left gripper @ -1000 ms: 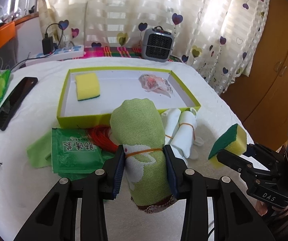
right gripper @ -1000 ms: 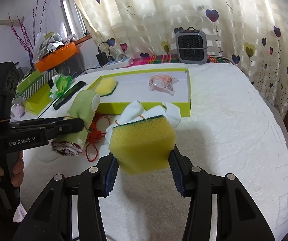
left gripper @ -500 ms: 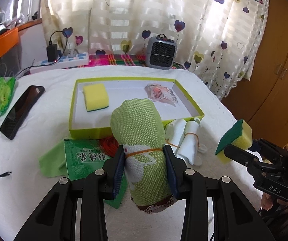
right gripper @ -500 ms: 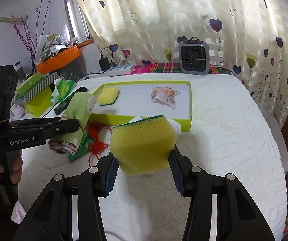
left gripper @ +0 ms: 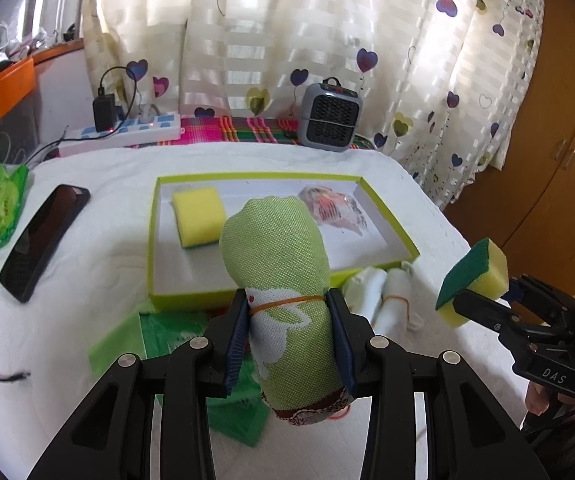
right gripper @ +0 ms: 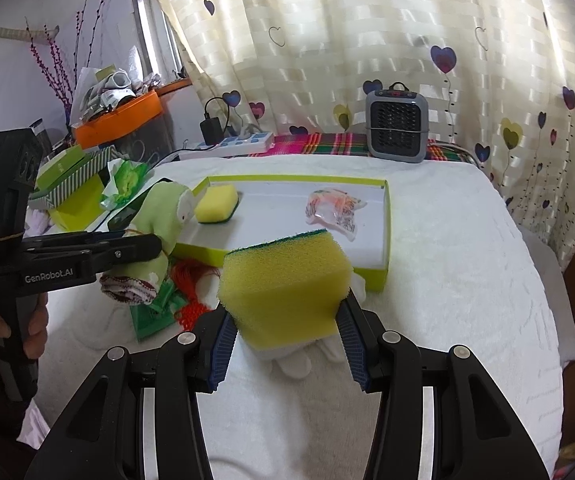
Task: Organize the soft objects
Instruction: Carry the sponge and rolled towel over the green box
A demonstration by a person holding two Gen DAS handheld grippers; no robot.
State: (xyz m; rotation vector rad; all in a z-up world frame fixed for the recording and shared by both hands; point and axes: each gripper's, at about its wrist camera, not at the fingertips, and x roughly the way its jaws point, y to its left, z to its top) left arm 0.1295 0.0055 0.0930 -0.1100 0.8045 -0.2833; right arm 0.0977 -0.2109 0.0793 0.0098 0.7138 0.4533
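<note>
Both hands are loaded here. The left claw is clamped on a rolled green towel with a white pattern and a rubber band around its middle, held up off the surface with the roll pointing forward over the near edge of the lime-green box. From the right wrist view the same roll hangs just left of the box, with its dark patterned end facing down.

The right claw is squeezing a yellow sponge with a green scrubber layer on its far side, held in the air in front of the box's near wall. In the left view that sponge sits off to the right, beside the box corner.

Inside the box there's already a second yellow sponge at the left end and a clear plastic packet with orange print at the right end.

On the white bedspread just in front of the box: two rolled white cloths with rubber bands, a green sachet pack, and a red cord tassel. Further left lie a black phone and a green tissue pack. A small grey heater and a power strip sit at the back by the heart curtain.
</note>
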